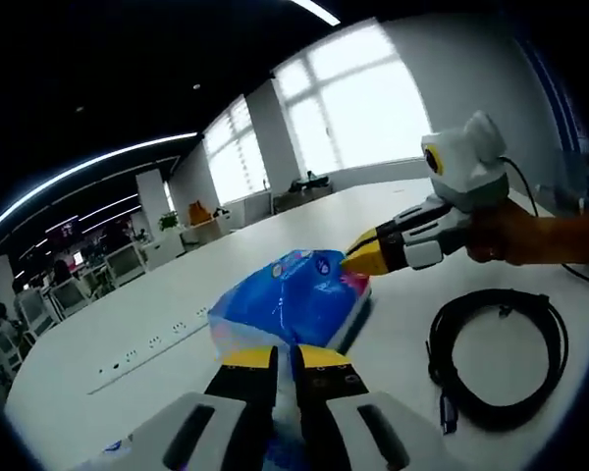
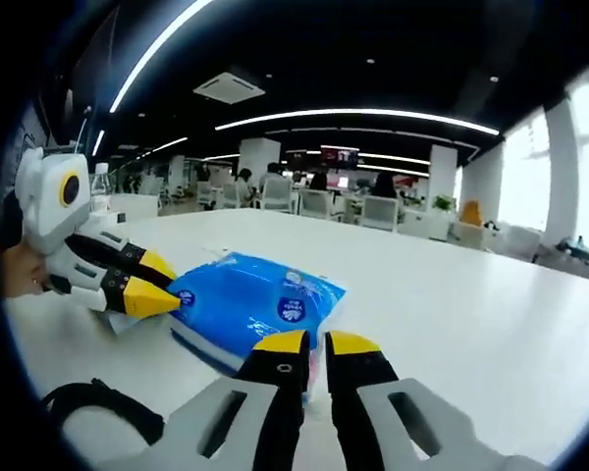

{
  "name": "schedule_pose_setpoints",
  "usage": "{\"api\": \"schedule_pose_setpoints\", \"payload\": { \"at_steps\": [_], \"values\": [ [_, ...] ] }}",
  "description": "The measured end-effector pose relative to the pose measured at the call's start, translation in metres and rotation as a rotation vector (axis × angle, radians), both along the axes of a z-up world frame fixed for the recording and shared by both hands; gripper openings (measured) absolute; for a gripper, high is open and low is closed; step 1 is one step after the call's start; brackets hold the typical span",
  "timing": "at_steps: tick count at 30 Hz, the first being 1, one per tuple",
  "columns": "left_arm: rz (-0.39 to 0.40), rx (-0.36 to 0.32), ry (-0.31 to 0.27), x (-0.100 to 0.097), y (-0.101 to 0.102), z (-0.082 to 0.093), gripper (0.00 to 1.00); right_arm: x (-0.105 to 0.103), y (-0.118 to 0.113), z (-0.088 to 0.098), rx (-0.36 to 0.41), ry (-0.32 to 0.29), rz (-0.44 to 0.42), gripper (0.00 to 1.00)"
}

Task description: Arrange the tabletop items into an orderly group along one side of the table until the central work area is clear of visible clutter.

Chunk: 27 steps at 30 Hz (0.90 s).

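A blue plastic tissue pack (image 1: 290,299) lies on the white table (image 1: 177,314). In the left gripper view, my left gripper (image 1: 285,355) has its yellow-tipped jaws nearly together on the pack's near end. My right gripper (image 1: 356,257) comes in from the right, its tips pinched on the far right corner. In the right gripper view the same pack (image 2: 245,299) lies ahead, with my right gripper (image 2: 314,343) narrowly closed over its near edge. My left gripper (image 2: 162,285) bites the pack's left end there.
A coiled black cable (image 1: 501,353) lies on the table right of the pack, and shows again as the cable (image 2: 98,407) at lower left. A row of sockets (image 1: 147,345) is set into the tabletop. Desks, chairs and people stand far behind.
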State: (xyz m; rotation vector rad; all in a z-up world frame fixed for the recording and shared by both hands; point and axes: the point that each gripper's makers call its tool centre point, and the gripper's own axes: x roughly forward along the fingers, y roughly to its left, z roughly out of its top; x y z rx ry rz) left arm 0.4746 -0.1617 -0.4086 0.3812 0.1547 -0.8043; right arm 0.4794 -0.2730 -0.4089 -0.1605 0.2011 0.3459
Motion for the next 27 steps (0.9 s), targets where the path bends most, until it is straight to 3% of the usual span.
{"api": "schedule_pose_setpoints", "payload": {
  "at_steps": [7,12,20,21,27],
  "values": [
    [0.006,0.04,-0.05,0.009,0.004,0.005,0.0,-0.002,0.005,0.002,-0.039,-0.021,0.024,0.0],
    [0.02,0.074,-0.153,0.007,0.007,0.02,0.0,-0.003,0.009,0.012,-0.095,-0.082,0.034,0.0],
    [0.009,0.1,-0.201,-0.003,0.006,0.03,0.0,-0.01,0.011,0.027,-0.122,-0.141,0.031,0.0],
    [-0.003,0.082,-0.251,-0.005,0.003,0.039,0.0,-0.012,0.012,0.029,-0.135,-0.149,0.033,0.0],
    [-0.008,0.081,-0.266,-0.016,0.006,0.05,0.0,-0.021,0.014,0.039,-0.157,-0.185,0.044,0.0]
  ]
}}
